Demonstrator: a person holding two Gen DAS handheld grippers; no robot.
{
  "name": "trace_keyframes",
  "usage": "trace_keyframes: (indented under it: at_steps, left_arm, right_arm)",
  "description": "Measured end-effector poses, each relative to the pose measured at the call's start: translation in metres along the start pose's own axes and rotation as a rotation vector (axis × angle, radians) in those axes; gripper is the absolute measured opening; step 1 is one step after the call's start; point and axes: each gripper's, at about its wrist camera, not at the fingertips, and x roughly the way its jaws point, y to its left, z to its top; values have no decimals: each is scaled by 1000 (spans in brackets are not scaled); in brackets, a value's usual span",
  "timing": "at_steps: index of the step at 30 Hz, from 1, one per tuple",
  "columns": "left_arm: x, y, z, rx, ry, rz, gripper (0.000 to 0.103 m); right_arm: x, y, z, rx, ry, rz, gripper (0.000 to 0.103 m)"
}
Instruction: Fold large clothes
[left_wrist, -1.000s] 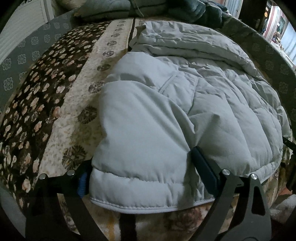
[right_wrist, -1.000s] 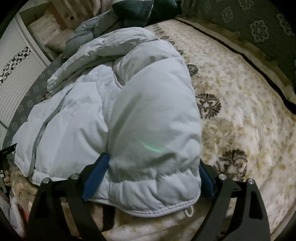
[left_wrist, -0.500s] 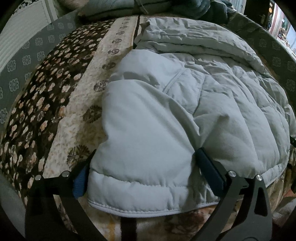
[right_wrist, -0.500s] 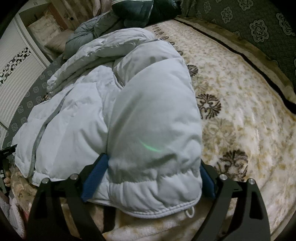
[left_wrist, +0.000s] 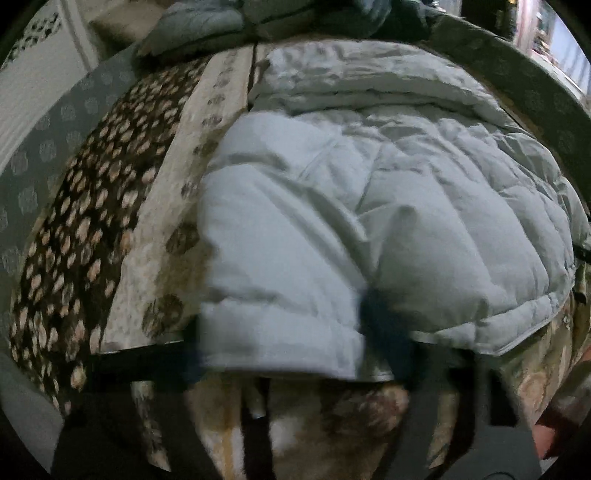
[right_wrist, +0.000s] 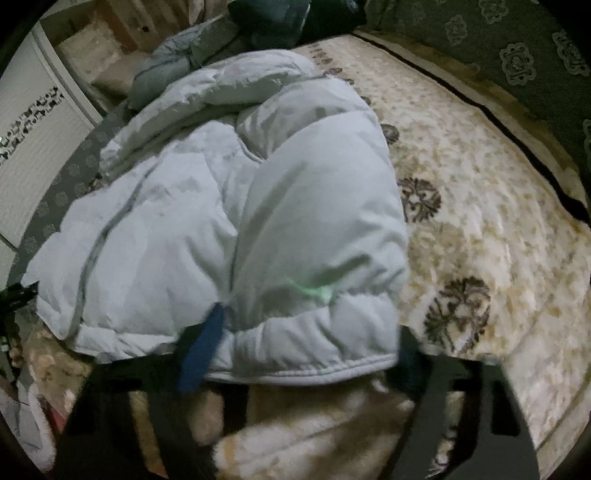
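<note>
A pale blue puffy jacket (left_wrist: 388, 206) lies spread on the bed's floral blanket (right_wrist: 480, 206). Each folded sleeve end sits between a pair of fingers: the left gripper (left_wrist: 284, 354) and right gripper (right_wrist: 299, 354) are both closing, blue pads pressing into the padded cuffs from either side.

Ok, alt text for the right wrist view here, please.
A pale blue puffer jacket lies on a floral bedspread, one folded-in sleeve's cuff between the right gripper's closing jaws. The blue pads flank the cuff; the image is motion-blurred.
</note>
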Motion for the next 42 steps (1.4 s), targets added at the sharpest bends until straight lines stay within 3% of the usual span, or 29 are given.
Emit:
trace_keyframes:
  at_steps: [1, 2, 5, 9, 17, 21, 26, 30, 35, 37, 39, 40, 42]
  left_arm:
    - [-1, -2, 3, 11, -1, -1, 40]
    - [-2, -4, 8, 25, -6, 2, 36]
    - [-2, -3, 31, 22, -1, -22, 27]
    - [-9, 10, 66, -48, -28, -76, 23]
    - [-5, 26, 150, -138, -94, -63, 21]
    - [1, 38, 189, -203, -123, -81, 20]
    - [-7, 53, 238, -305, -215, -135, 19]
    - [-17, 59, 269, -361, -254, -133, 19]
    - [-5, 69, 315, -417, -227, -122, 19]
    - [15, 70, 338, -418, -226, -107, 22]
    - [46, 63, 357, -387, -202, -62, 24]
    - [70, 58, 367, -350, -157, -18, 24]
    - [106, 55, 374, -331, -91, 0, 24]
  right_arm:
    - [-2, 3, 5, -2, -4, 18, 38]
    - [-4, 7, 10, -13, -9, 18, 32]
    - [-12, 22, 32, -74, -38, 15, 27]
    - [-27, 45, 77, -146, -97, 15, 26]
    - [-26, 77, 184, -192, -230, -41, 23]
    - [-14, 85, 228, -157, -264, -48, 22]
    - [-20, 82, 266, -64, -356, -18, 22]
    - [-24, 82, 295, -28, -409, -10, 22]
    - [1, 82, 339, -21, -408, -62, 21]
    - [20, 82, 357, -61, -399, -126, 21]
    - [51, 75, 374, -58, -344, -157, 21]
    - [74, 65, 383, -29, -290, -153, 21]
    - [111, 49, 388, 9, -200, -139, 22]
